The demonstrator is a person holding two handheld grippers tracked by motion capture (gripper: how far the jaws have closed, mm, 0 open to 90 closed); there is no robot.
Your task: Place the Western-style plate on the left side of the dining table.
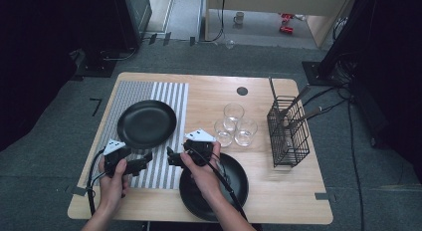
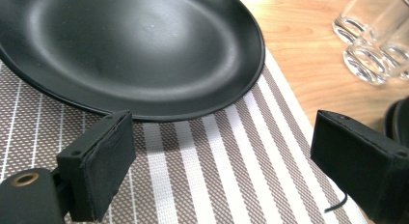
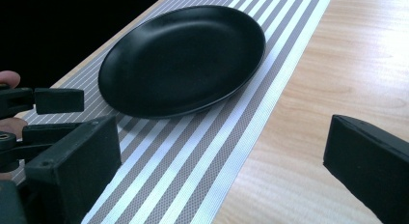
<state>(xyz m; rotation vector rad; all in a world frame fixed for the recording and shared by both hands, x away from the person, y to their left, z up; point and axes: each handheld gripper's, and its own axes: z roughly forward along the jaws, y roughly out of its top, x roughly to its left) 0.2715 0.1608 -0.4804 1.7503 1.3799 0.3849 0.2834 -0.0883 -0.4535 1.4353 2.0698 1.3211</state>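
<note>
Black and shallow, the plate [image 1: 146, 123] lies flat on the striped mat [image 1: 169, 99], so I hold my left gripper [image 1: 148, 159] and right gripper [image 1: 170, 157] low beside its near rim, jaws spread wide and empty, ready to pinch its edge.

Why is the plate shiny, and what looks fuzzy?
Left gripper view: soft light glare on the black plate; the glasses look blurry. Right gripper view: bright glare washes the wooden table. High view: dark surroundings, table evenly lit.
</note>
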